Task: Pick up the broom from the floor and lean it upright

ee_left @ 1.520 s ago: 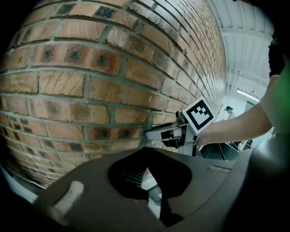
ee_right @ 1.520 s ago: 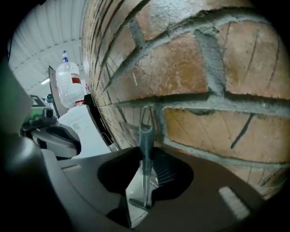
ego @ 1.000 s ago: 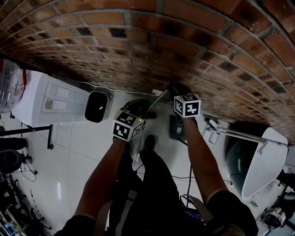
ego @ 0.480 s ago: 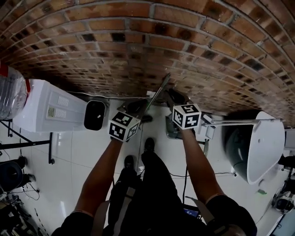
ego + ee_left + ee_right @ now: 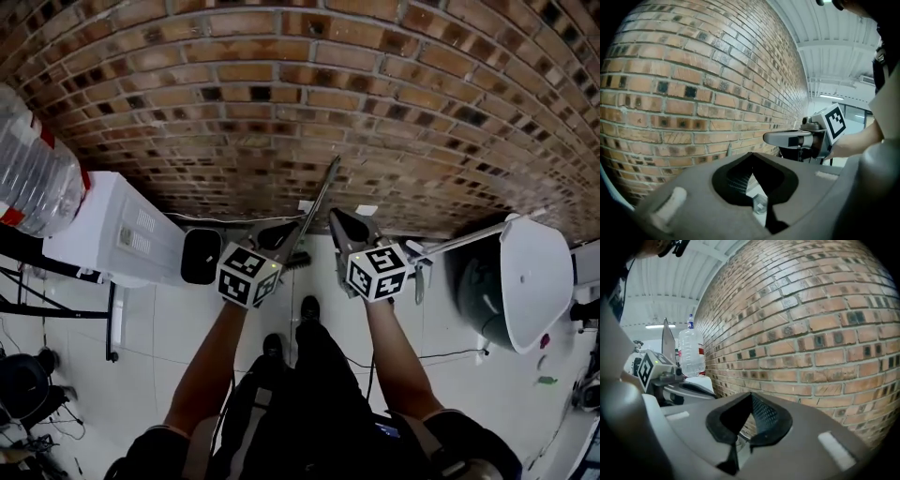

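Observation:
The broom's thin grey handle [image 5: 319,202] stands slanted against the brick wall [image 5: 300,103], and its dark lower end [image 5: 296,262] is near the floor between my hands. My left gripper [image 5: 286,230] sits just left of the handle, close beside it. In the left gripper view its jaws [image 5: 751,154] meet at the tips with no handle between them. My right gripper [image 5: 336,217] is just right of the handle, and its jaws [image 5: 751,394] are shut on nothing. Each gripper shows in the other's view, the right gripper [image 5: 767,137] and the left gripper [image 5: 712,396].
A white water dispenser [image 5: 112,239] with a large bottle [image 5: 33,173] stands at the left, a black bin [image 5: 199,255] beside it. A white and green domed machine [image 5: 525,291] is at the right. Cables [image 5: 422,356] lie on the tiled floor by the person's shoes [image 5: 309,307].
Both grippers have risen along the wall and the view has tilted up. The broom handle now shows longer and more upright between them.

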